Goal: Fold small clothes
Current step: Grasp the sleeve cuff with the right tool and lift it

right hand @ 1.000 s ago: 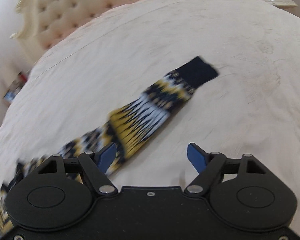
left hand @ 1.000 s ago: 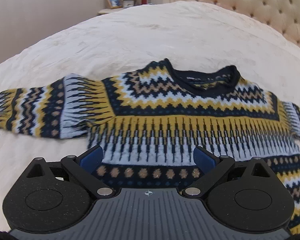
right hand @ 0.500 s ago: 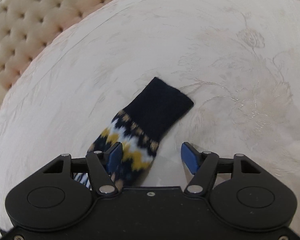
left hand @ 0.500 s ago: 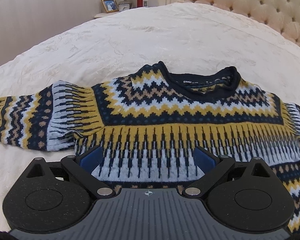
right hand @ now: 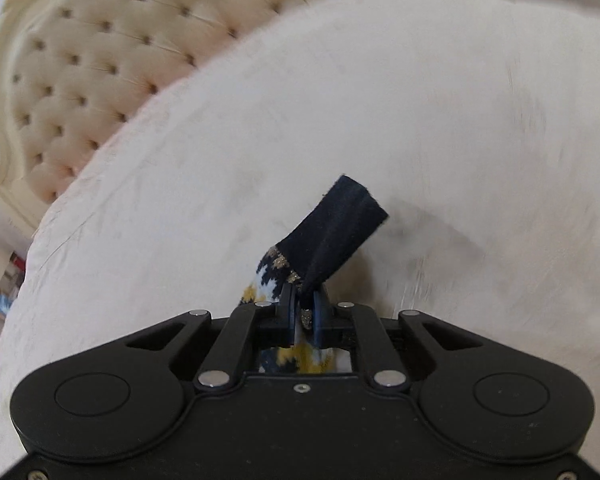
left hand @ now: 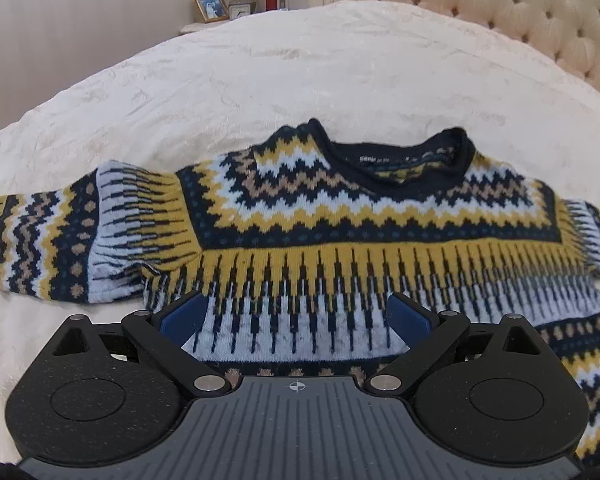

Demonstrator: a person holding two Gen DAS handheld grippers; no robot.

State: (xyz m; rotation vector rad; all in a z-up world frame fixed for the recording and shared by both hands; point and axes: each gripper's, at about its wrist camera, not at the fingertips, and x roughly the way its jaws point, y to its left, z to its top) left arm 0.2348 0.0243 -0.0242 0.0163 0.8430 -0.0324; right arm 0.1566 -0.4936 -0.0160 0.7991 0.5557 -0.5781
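A small knitted sweater point(left hand: 340, 224) in navy, yellow, pale blue and tan lies flat, front up, on the white bedspread point(left hand: 300, 72), both sleeves spread sideways. My left gripper point(left hand: 296, 316) is open just above the sweater's lower body, its blue pads point(left hand: 182, 316) wide apart with nothing pinched. In the right wrist view my right gripper point(right hand: 303, 307) is shut on the sweater's sleeve end; the navy cuff point(right hand: 336, 228) sticks up beyond the fingertips, bunched and lifted off the bedspread point(right hand: 420, 120).
A tufted cream headboard point(left hand: 520, 12) borders the bed; the same headboard point(right hand: 84, 60) fills the right wrist view's upper left. A nightstand point(left hand: 236, 20) holds a lamp, a picture frame, a clock and a red cup beyond the bed.
My right gripper slid along the sleeve to the cuff and closed on it, lifting the cuff. The left gripper crept slightly up the sweater's body, still open.
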